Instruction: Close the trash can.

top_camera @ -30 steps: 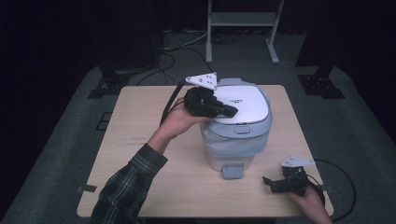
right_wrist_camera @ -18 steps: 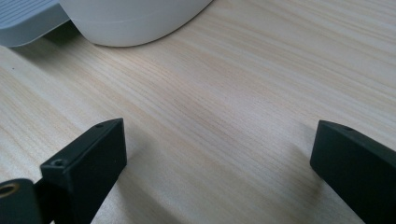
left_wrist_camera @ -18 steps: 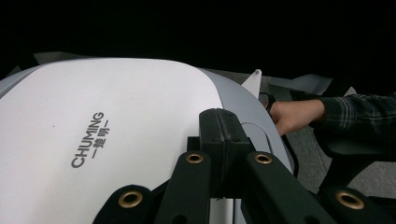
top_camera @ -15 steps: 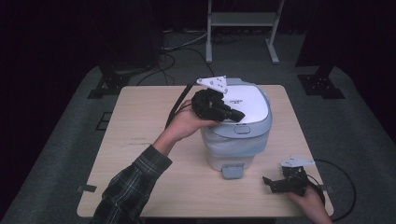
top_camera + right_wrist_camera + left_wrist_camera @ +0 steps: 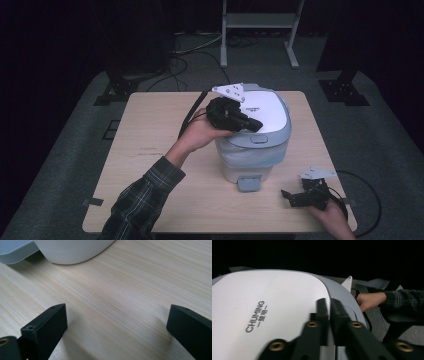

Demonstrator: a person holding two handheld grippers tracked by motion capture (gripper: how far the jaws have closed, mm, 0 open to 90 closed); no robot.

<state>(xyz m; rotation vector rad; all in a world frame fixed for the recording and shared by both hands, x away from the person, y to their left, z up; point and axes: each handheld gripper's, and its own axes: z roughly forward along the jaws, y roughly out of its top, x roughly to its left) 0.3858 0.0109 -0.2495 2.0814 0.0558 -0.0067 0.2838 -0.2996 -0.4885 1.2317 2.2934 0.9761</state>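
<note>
Pale wood makes up the table, and a white and grey rice cooker stands on it, right of the middle; everything else is placed from that cooker. Its white lid is down and carries the word CHUMING in grey print. A small grey tray sticks out at the foot of the cooker on the person's side.

Over the lid's left part hangs the left gripper, held by the left hand in a plaid sleeve. Its jaws are drawn together, nearly touching, with nothing between them, and their tips lie low over the lid; I cannot tell whether they touch it.

Well to the cooker's right, near the table's front corner, the right gripper rests low over the wood in the right hand. Its jaws stand wide apart and empty, pointing towards the cooker's base.
</note>
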